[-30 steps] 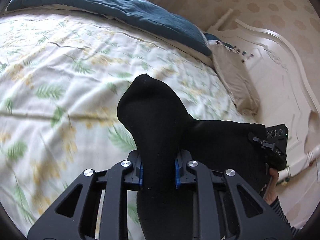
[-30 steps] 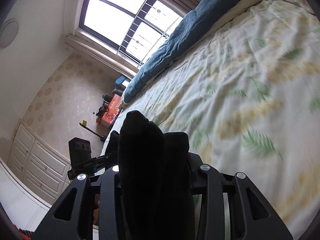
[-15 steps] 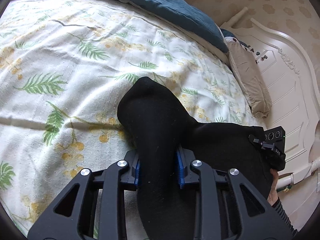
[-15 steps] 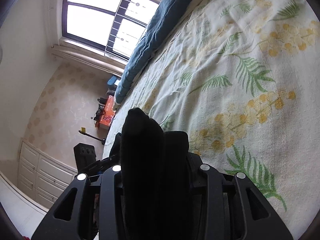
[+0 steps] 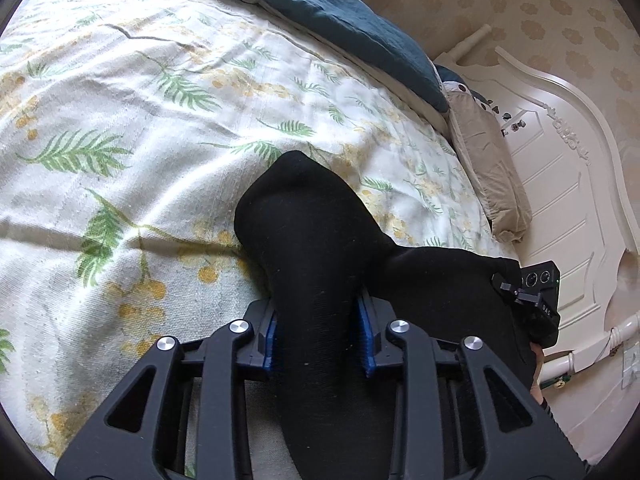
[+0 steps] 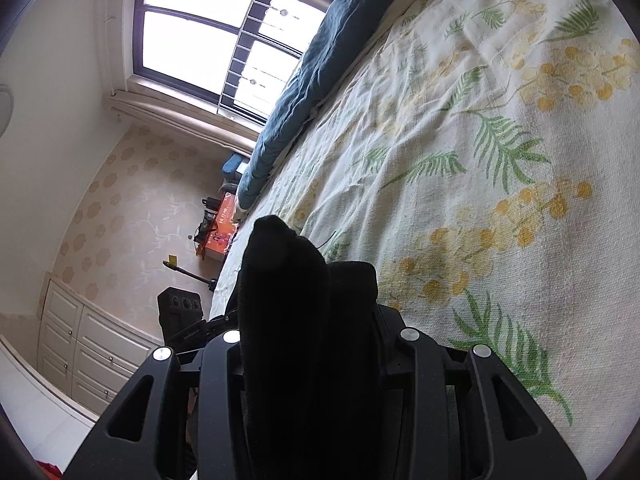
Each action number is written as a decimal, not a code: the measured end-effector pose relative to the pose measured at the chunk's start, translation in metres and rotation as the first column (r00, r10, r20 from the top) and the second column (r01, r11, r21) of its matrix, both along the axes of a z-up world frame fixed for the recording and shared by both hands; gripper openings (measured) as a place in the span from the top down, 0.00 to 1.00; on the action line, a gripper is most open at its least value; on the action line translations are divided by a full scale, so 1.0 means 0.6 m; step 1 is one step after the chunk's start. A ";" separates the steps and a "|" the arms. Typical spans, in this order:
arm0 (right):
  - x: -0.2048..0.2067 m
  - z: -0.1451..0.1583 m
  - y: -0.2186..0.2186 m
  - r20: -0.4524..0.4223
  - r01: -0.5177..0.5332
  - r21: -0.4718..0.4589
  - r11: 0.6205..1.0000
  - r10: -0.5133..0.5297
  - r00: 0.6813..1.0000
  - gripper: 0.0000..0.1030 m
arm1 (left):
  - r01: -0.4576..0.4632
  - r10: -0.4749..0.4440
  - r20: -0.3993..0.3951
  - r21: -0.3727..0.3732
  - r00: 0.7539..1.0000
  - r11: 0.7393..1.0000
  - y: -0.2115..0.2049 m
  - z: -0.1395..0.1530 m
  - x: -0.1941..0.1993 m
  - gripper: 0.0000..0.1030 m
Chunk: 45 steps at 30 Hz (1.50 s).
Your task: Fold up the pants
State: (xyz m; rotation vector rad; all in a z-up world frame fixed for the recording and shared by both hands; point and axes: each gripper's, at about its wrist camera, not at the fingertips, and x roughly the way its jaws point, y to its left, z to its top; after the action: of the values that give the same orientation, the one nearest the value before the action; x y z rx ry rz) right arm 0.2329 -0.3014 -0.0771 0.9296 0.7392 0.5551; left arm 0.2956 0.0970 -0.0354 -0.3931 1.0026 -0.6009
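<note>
Black knit pants (image 5: 316,264) fill the lower centre of both views — a bunched fold is pinched between the blue pads (image 5: 365,336) of the left claw (image 5: 318,336), and the right claw (image 6: 308,336) is likewise clamped on a thick bundle of them. Behind lies the leaf-printed cream bedspread (image 5: 132,128), with a dark teal quilt (image 6: 316,76) along its far edge.

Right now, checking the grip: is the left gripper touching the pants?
Touching. In the left wrist view the left gripper has both blue finger pads pressed against a bunch of the black pants, with no gap on either side.
</note>
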 end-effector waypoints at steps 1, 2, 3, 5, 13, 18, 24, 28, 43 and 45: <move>0.001 0.000 0.000 0.000 -0.001 0.001 1.000 0.001 1.000 0.65 | 0.006 -0.006 0.007 0.001 1.000 1.000 -0.001 0.000 -0.001 0.65; -0.001 0.000 0.000 0.000 -0.001 0.006 1.000 0.001 1.000 0.64 | 0.016 -0.016 0.022 0.006 1.000 1.000 -0.003 0.002 -0.003 0.61; -0.003 -0.001 -0.002 0.001 -0.003 0.014 1.000 0.003 1.000 0.63 | 0.022 -0.022 0.030 0.004 0.999 1.000 -0.004 0.004 -0.006 0.57; -0.005 0.001 -0.004 0.003 -0.006 0.026 1.000 0.006 1.000 0.61 | 0.041 -0.040 0.042 -0.021 0.998 0.999 -0.005 0.010 -0.013 0.32; -0.092 0.031 -0.034 -0.012 0.064 0.108 0.992 -0.063 0.998 0.32 | 0.014 -0.013 0.006 -0.108 1.000 0.994 0.041 0.026 -0.102 0.13; -0.200 0.037 -0.053 -0.059 0.121 0.073 0.990 -0.117 0.991 0.28 | 0.023 -0.032 -0.040 -0.207 0.999 0.978 0.067 0.027 -0.180 0.10; -0.261 0.036 -0.038 -0.092 0.132 0.035 0.991 -0.128 0.988 0.25 | 0.038 -0.068 -0.090 -0.300 0.994 0.953 0.064 0.016 -0.229 0.08; -0.243 0.036 -0.011 -0.109 0.126 0.015 0.992 -0.124 0.986 0.22 | 0.026 -0.057 -0.097 -0.299 0.994 0.954 0.053 0.011 -0.230 0.07; -0.195 0.024 0.028 -0.190 0.056 -0.067 0.996 -0.068 0.979 0.54 | 0.003 -0.029 -0.138 -0.188 0.990 0.982 0.006 -0.010 -0.233 0.55; -0.198 0.022 0.022 -0.184 0.052 -0.034 0.998 -0.058 0.981 0.59 | -0.013 -0.019 -0.156 -0.206 0.988 0.979 0.011 -0.009 -0.234 0.62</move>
State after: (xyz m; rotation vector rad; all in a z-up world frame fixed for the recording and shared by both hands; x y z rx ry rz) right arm 0.1141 -0.2884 -0.0642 0.9807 0.8834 0.4117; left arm 0.1551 0.1035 -0.0408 -0.6305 1.0952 -0.6873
